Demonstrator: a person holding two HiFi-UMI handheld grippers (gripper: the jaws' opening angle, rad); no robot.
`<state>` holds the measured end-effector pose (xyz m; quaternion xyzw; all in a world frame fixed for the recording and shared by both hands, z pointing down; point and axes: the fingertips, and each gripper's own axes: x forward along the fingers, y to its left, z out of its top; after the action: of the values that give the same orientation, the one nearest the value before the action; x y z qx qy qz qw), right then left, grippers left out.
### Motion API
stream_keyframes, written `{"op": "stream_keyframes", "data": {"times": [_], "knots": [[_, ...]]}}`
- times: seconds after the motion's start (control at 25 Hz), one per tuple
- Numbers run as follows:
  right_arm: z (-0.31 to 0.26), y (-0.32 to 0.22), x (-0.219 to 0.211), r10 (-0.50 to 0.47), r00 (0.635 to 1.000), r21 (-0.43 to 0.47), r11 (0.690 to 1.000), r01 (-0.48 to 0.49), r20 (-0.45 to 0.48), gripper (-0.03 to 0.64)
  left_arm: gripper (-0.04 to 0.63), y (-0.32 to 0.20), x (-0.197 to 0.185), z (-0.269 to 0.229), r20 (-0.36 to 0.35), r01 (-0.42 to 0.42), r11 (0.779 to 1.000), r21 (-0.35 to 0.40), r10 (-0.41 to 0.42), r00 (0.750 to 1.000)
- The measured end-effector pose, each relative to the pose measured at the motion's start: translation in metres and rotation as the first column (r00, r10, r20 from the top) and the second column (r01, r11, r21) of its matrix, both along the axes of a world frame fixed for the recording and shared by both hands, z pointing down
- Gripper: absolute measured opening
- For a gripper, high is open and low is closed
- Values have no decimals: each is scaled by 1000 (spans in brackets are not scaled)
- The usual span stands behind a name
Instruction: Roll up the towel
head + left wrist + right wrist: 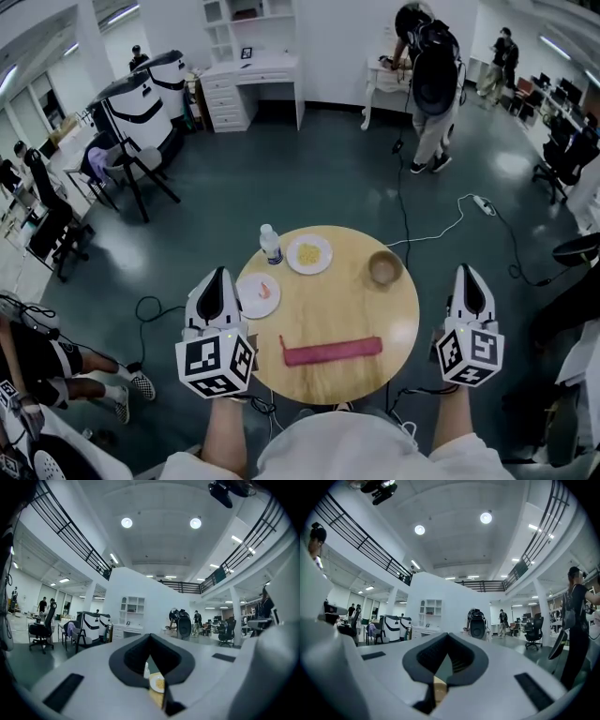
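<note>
Round wooden table stands on a grey-green office floor. On its near edge lies the red towel, rolled into a long tight bar. Beyond it, a small plate at the left holds an orange-pink morsel. A larger plate holds yellow food, with a bottle just beside it. What the bowl at the right holds, I cannot tell. The left gripper and the right gripper flank the table, jaws closed together and empty.

One worktop carries one rolled towel, two plates, one bowl and one bottle, flanked by two tongs.
</note>
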<state>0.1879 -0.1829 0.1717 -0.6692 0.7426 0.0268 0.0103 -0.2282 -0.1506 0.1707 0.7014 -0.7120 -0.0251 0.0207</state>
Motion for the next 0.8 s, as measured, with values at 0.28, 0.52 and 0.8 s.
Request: {"op": "stream_keyframes", "data": {"times": [0.28, 0.52, 0.8], "knots": [[-1, 1, 7, 39, 999, 7, 999, -39, -13, 0, 3, 0, 5, 7, -8, -7, 1000, -18, 7, 1000], [-2, 5, 7, 38, 999, 2, 999, -37, -29, -2, 3, 1, 7, 4, 1, -11, 1000, -25, 11, 1000], [7, 8, 6, 42, 999, -15, 999, -43, -34, 0, 3, 5, 6, 10, 7, -10, 999, -38, 10, 1000]]}}
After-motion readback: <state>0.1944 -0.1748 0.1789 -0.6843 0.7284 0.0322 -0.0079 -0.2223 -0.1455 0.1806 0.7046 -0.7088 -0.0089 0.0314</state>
